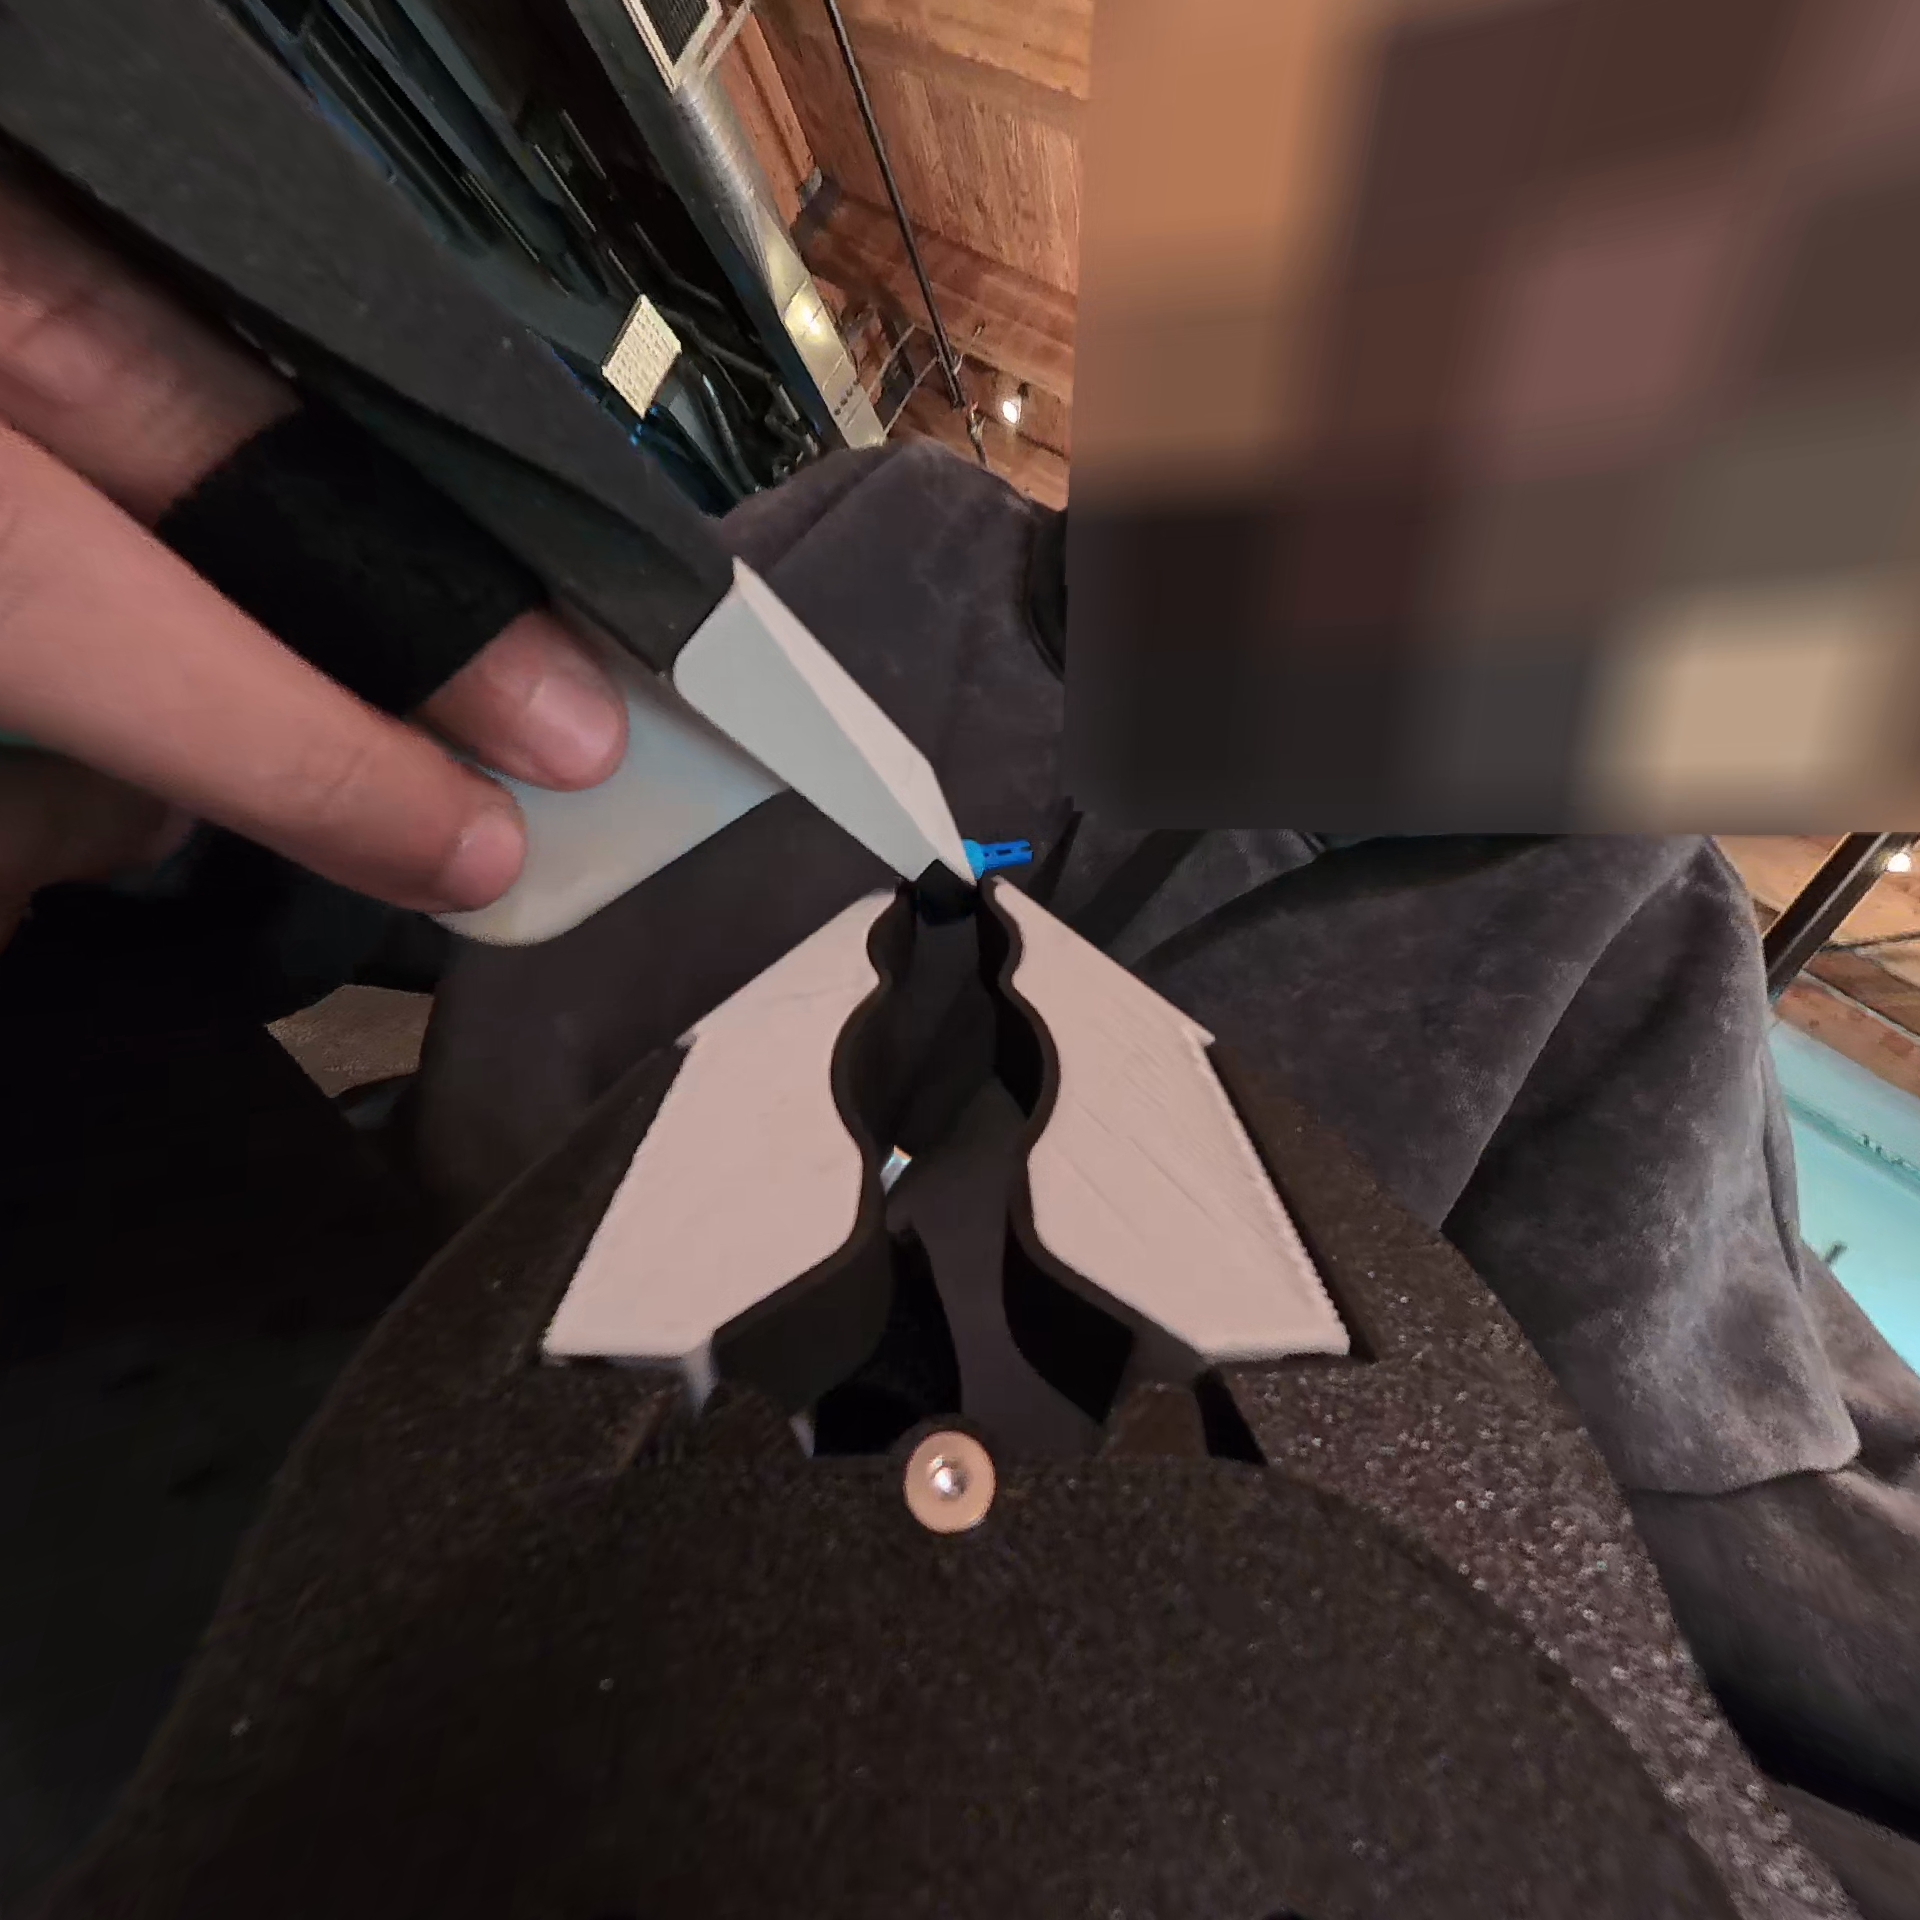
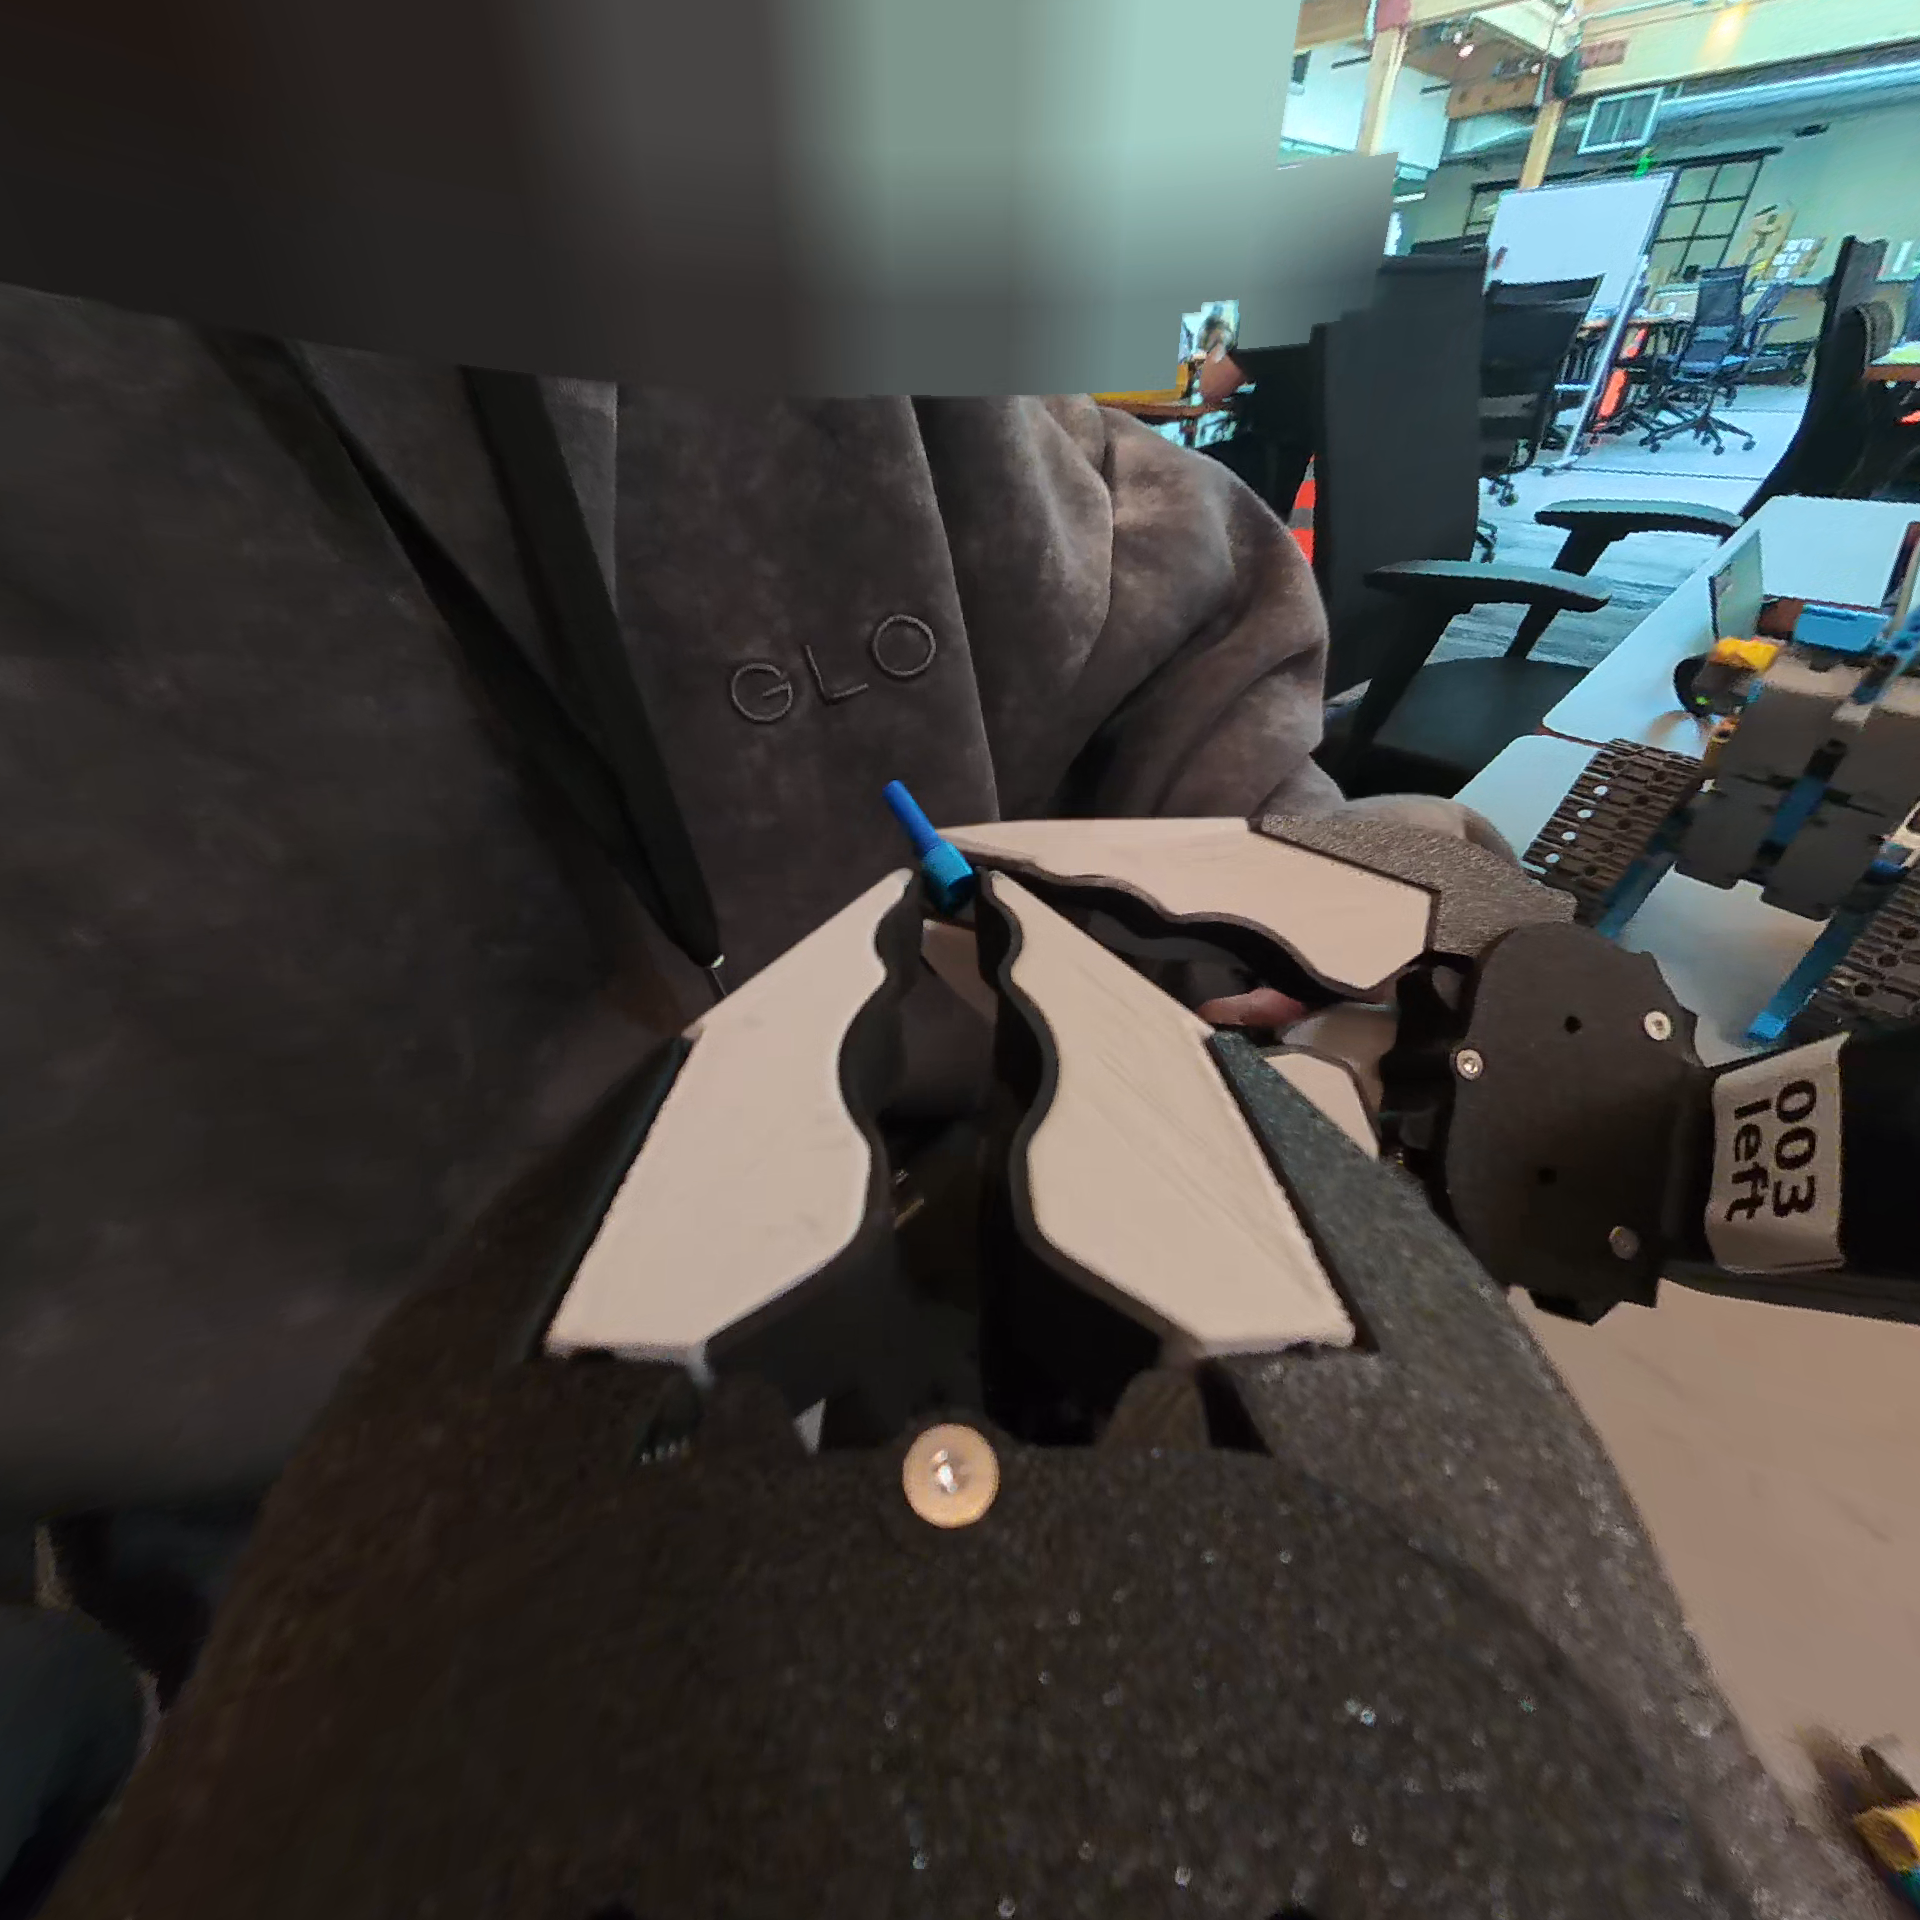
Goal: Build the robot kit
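My right gripper (image 2: 953, 883) is closed on a small blue pin (image 2: 928, 847), whose thin shaft sticks up past the fingertips. My left gripper (image 2: 966, 857) comes in from the right and its tips meet the pin's head. In the left wrist view, my left gripper (image 1: 948, 891) is closed on a narrow black part (image 1: 940, 899) that runs back between its fingers. There the right gripper (image 1: 951, 871) comes down from the upper left, held by a hand (image 1: 312, 675). The blue pin (image 1: 997, 852) shows just beyond the tips. Both grippers are close to the person's chest.
The person's dark grey hoodie (image 2: 727, 675) fills the background. A tracked model of grey and blue parts (image 2: 1787, 790) stands on a white table (image 2: 1714, 1455) at the right. Black office chairs (image 2: 1475, 613) stand behind. A small yellow piece (image 2: 1891, 1829) lies at the bottom right. My two grippers' fingertips are within a few centimetres of each other. Both grippers' tips are roughly 25 cm from the small yellow piece (image 2: 1891, 1829).
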Available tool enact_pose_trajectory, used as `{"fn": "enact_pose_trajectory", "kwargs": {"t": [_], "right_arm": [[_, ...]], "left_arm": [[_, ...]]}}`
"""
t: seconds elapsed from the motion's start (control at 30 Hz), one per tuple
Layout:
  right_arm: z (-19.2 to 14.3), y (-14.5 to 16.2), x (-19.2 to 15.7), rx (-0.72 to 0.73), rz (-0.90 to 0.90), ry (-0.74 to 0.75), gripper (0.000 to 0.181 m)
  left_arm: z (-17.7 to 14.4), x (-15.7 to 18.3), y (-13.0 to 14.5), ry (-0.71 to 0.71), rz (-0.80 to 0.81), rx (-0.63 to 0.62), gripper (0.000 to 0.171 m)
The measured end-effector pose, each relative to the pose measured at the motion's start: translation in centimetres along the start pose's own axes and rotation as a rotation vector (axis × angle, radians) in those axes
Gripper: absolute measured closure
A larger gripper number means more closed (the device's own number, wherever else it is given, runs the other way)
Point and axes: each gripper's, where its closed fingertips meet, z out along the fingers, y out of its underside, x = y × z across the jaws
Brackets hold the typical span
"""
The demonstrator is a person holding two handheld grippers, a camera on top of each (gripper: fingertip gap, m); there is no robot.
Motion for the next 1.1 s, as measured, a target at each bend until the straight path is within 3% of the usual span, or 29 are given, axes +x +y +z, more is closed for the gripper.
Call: {"fn": "enact_pose_trajectory", "kwargs": {"t": [0.1,0.33,0.53,0.77,0.83,1.1], "right_arm": [[-1.0,-0.3,0.8,0.051,0.047,0.041,0.173],[-5.0,0.4,3.4,0.118,0.177,0.18,0.174],[-8.6,2.6,6.3,0.091,0.274,0.354,0.174],[-10.5,6.0,8.5,-0.044,0.326,0.52,0.174],[-10.1,6.4,8.5,-0.068,0.327,0.517,0.174],[-10.0,6.0,8.4,-0.03,0.356,0.492,0.174]], "left_arm": [[-1.0,-1.1,-1.4,-0.065,-0.022,0.086,0.144],[-4.8,-4.5,-4.4,-0.31,-0.019,0.295,0.126],[-9.1,-6.6,-6.2,-0.65,0.134,0.398,0.137],[-11.0,-6.1,-6.5,-1.001,0.471,0.288,0.14],[-11.6,-6.7,-6.0,-1.081,0.493,0.231,0.15],[-11.1,-6.9,-5.5,-1.162,0.602,0.126,0.166]]}}
